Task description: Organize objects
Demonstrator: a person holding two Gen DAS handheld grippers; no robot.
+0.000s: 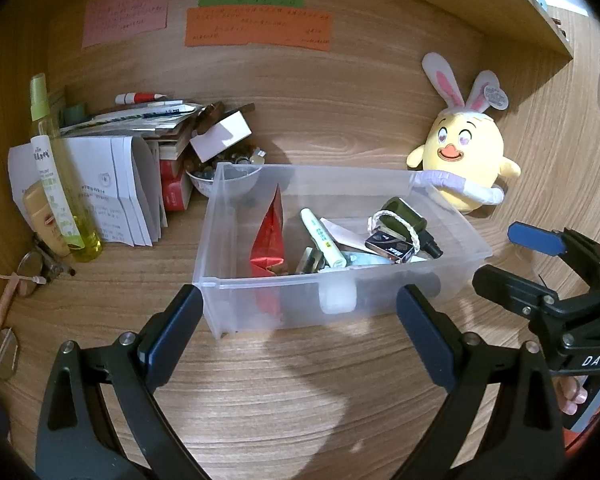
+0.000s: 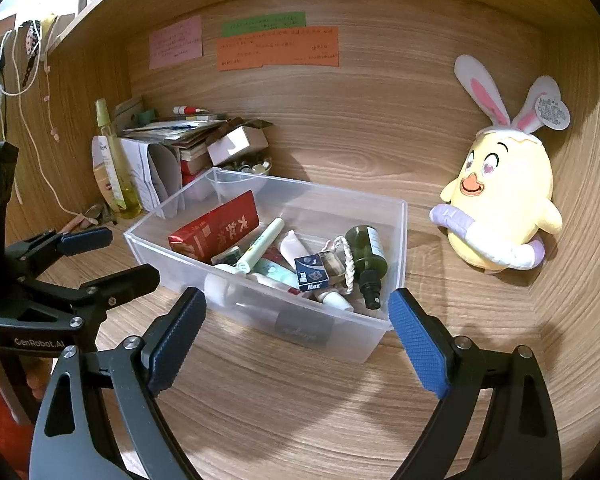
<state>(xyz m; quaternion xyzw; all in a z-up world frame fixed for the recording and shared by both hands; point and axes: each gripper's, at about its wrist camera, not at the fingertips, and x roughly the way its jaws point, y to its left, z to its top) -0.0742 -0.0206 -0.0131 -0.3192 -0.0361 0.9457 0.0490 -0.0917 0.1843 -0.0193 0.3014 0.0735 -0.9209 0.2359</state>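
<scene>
The clear bin (image 1: 340, 292) stands mid-bench (image 1: 260, 400), already holding a red packet (image 1: 266, 240), tubes and a dark green bottle (image 2: 370, 250). Both grippers hover in front of the bin: left gripper (image 1: 300, 320) and right gripper (image 2: 296, 320) have fingers spread, holding nothing. Judged step: selecting the next loose item. The next move likely requires reaching beyond the bin. The left view shows eyeglasses (image 1: 4, 354) left of the bin; the right view alone shows hanging cords (image 2: 28, 64).
</scene>
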